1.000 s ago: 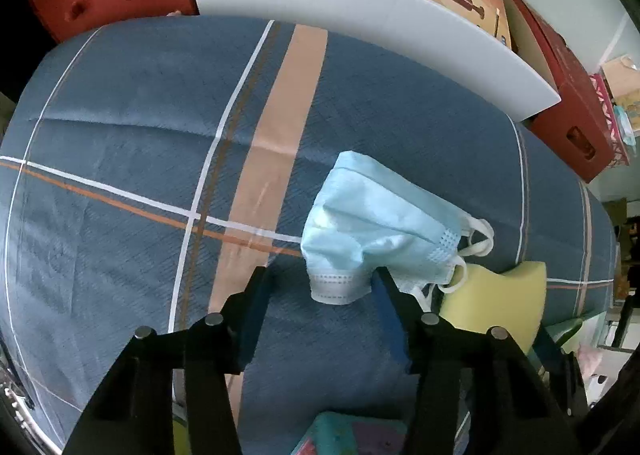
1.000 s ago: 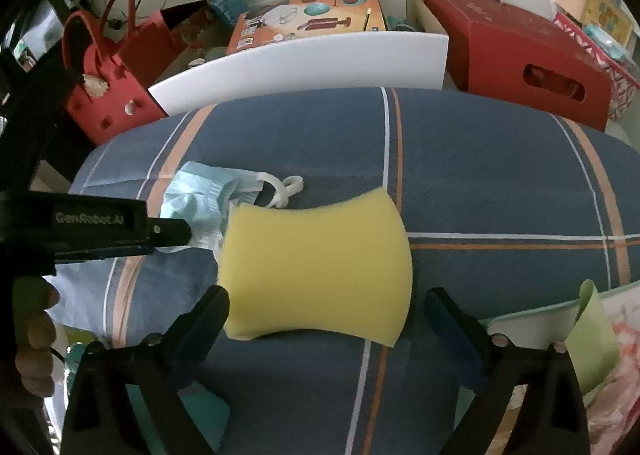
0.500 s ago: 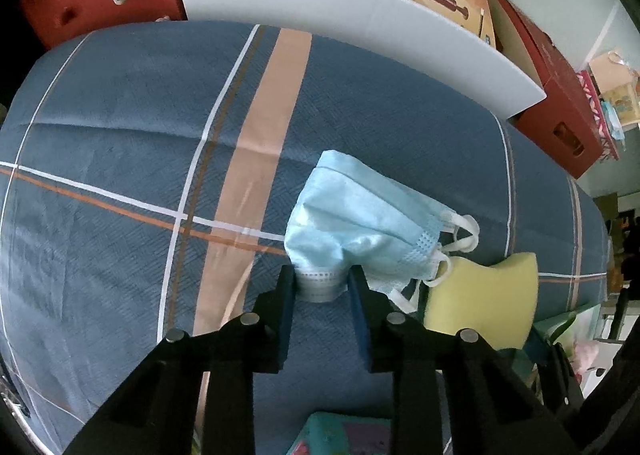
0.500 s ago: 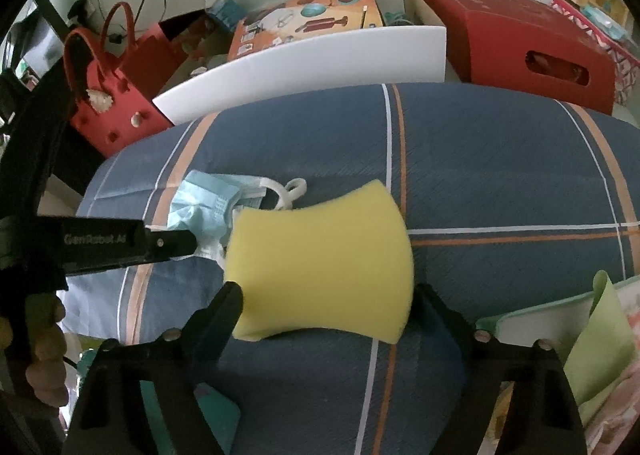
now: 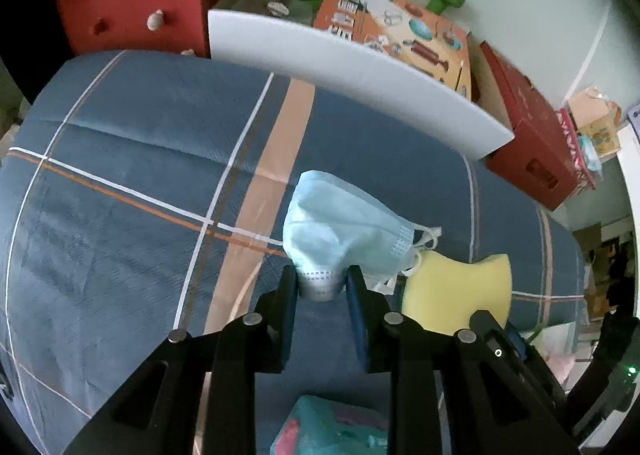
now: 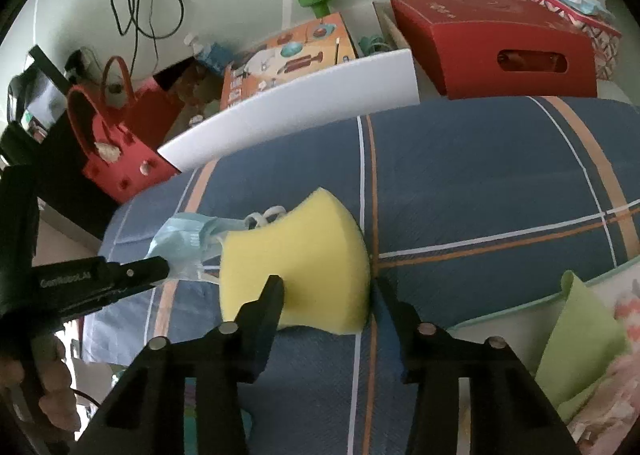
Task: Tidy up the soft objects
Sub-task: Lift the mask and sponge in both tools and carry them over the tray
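A light blue face mask (image 5: 340, 227) with white ear loops is held up off the blue plaid cloth (image 5: 140, 175). My left gripper (image 5: 320, 283) is shut on the mask's lower edge. The mask also shows in the right wrist view (image 6: 184, 243), pinched by the left gripper (image 6: 160, 267). A yellow sponge (image 6: 296, 259) is squeezed between the fingers of my right gripper (image 6: 324, 287) and tilted up off the cloth (image 6: 480, 195). The sponge also shows in the left wrist view (image 5: 460, 295), right of the mask.
A white foam board (image 5: 352, 83) stands along the cloth's far edge, with an orange box (image 5: 392, 35), red boxes (image 6: 492, 43) and a red bag (image 6: 120, 147) behind. A teal item (image 5: 332, 431) lies below the left gripper. A green cloth (image 6: 576, 331) lies at the right.
My left gripper closed on the mask's edge and lifted it. My right gripper closed on the sponge and raised it, tilting it.
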Tool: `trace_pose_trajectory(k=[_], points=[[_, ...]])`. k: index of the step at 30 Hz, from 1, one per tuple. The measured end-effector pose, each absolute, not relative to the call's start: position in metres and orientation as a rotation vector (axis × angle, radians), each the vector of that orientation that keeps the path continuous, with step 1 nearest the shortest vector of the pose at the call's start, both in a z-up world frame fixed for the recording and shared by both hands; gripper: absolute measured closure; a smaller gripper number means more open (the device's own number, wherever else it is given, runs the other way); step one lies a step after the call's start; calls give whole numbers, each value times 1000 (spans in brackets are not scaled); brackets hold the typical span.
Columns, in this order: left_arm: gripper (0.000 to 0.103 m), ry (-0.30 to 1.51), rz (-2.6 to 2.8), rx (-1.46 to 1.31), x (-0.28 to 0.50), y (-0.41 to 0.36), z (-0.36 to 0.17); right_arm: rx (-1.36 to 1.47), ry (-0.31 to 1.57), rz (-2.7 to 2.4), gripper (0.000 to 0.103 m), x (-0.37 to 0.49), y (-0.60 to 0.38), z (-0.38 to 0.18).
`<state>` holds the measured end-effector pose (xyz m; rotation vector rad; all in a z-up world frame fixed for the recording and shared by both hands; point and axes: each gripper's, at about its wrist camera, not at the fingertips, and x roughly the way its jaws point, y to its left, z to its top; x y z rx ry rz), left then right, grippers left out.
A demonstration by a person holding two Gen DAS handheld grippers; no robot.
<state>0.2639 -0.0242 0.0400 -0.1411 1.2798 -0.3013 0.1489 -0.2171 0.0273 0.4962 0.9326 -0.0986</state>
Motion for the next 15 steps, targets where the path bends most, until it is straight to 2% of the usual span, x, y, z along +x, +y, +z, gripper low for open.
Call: trace_pose_trajectory(k=[15], points=[[78, 1098, -256, -226, 204, 9, 104, 490, 846, -95, 59, 119, -217, 78]])
